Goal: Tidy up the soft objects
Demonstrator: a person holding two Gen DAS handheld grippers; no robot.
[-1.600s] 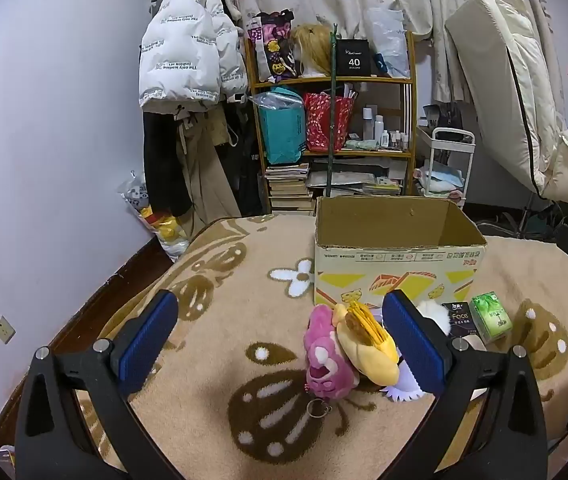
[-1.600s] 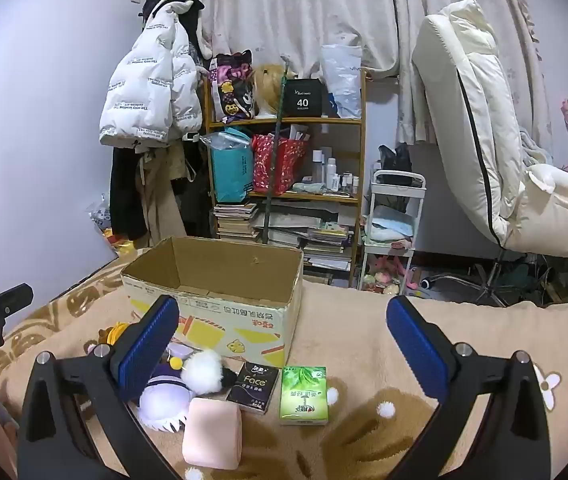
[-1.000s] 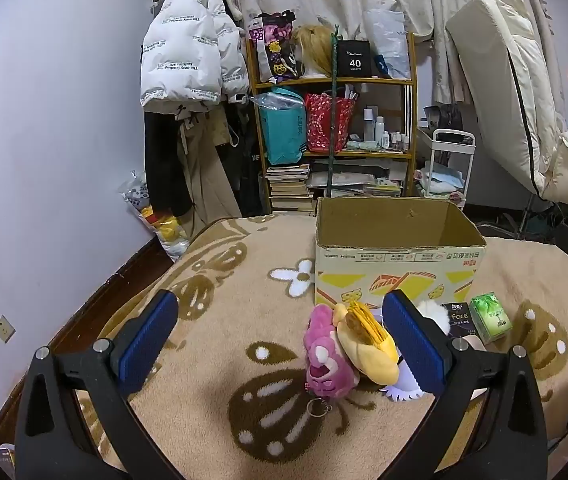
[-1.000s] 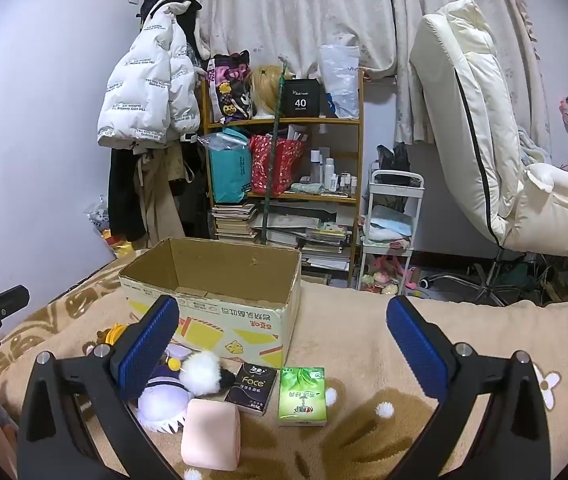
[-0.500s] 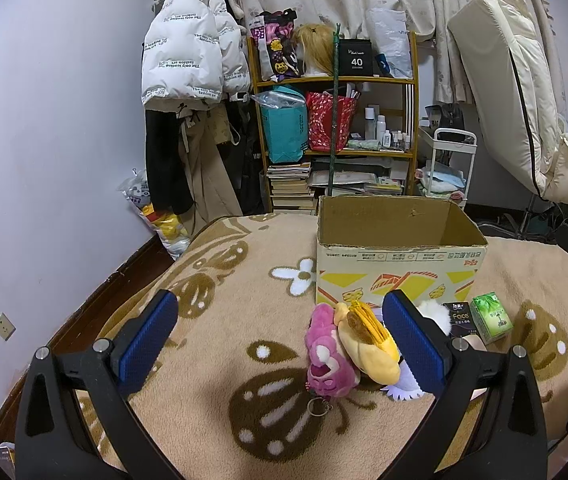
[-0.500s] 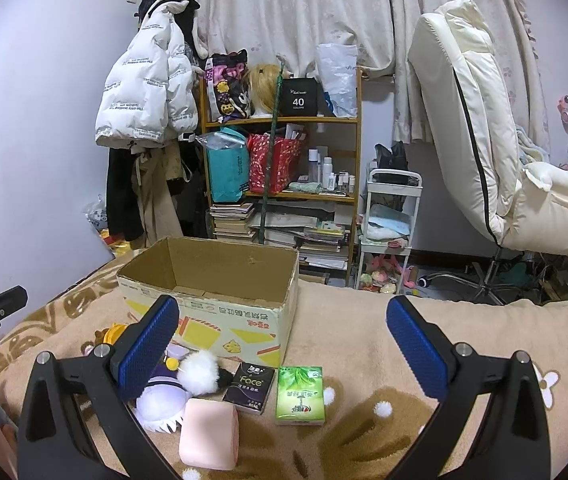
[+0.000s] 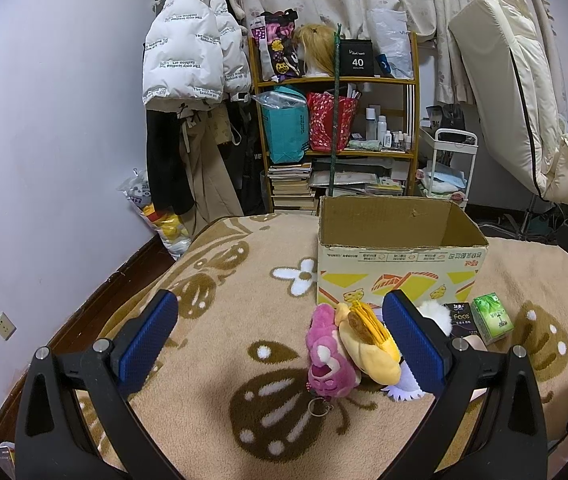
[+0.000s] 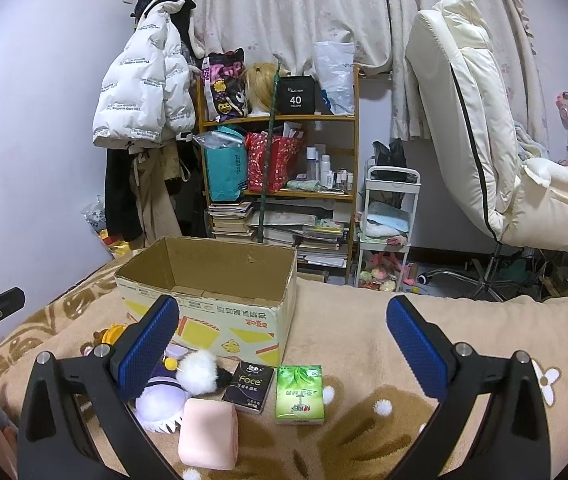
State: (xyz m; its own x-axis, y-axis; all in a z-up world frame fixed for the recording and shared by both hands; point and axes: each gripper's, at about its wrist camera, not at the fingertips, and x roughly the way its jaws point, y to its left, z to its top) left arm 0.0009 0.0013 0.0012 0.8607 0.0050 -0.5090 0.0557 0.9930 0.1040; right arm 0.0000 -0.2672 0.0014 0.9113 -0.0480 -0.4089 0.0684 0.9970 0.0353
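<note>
Left gripper spread wide, empty, hovering above the patterned blanket just short of the plush pile. Right gripper likewise wide and empty, aimed over the small packs.

Nothing sorted yet, by the look of it: cardboard box open-topped, upright, interior bare as far as visible. All items lying on the blanket in front of the box.

Pink plush on its side, keyring at the near end, pressed against yellow plush. Purple-and-white plush with a white pompom just beside. Pink squishy block nearest. Black Face tissue pack and green tissue pack side by side, flat.
</note>
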